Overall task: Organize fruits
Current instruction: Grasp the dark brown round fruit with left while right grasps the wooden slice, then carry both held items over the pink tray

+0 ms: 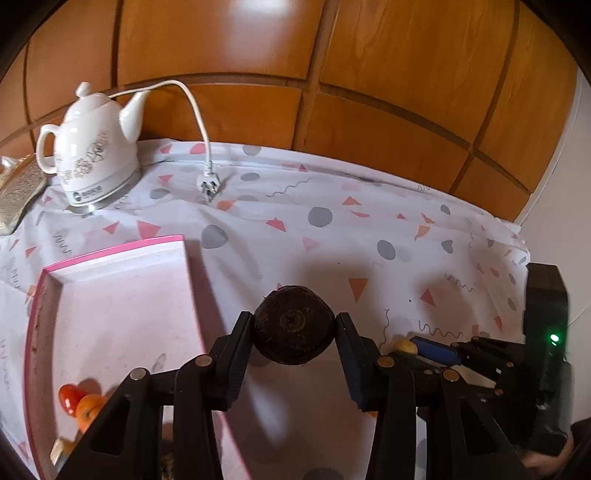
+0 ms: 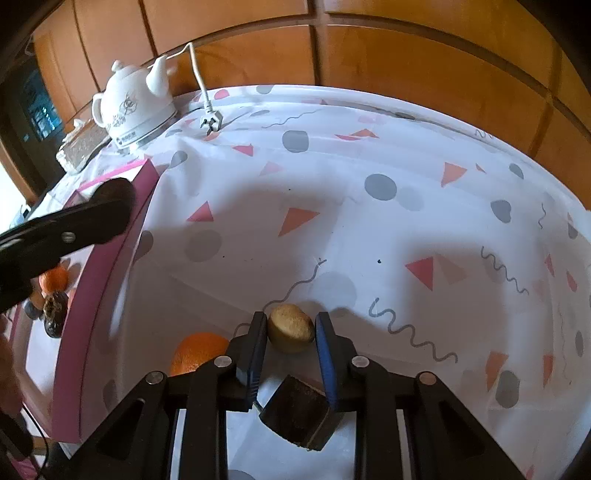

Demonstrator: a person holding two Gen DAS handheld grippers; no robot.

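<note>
From the left wrist, the left gripper (image 1: 294,325) is clamped on a dark brown round fruit (image 1: 293,325), held above the patterned tablecloth (image 1: 332,236) just right of the pink-rimmed box (image 1: 110,254); a red fruit (image 1: 68,397) and an orange one (image 1: 88,410) lie in the box's near corner. From the right wrist, the right gripper (image 2: 290,325) has its jaws nearly together around a small yellowish-brown fruit (image 2: 291,328); whether the pads press it I cannot tell. An orange (image 2: 197,352) rests just left.

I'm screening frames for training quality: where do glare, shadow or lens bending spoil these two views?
Left wrist view: glare on the wooden cabinet, panel lines bowed by the fisheye, dark corners. Right wrist view: broad shadows fall across the tablecloth, and the table edge curves strongly.
</note>
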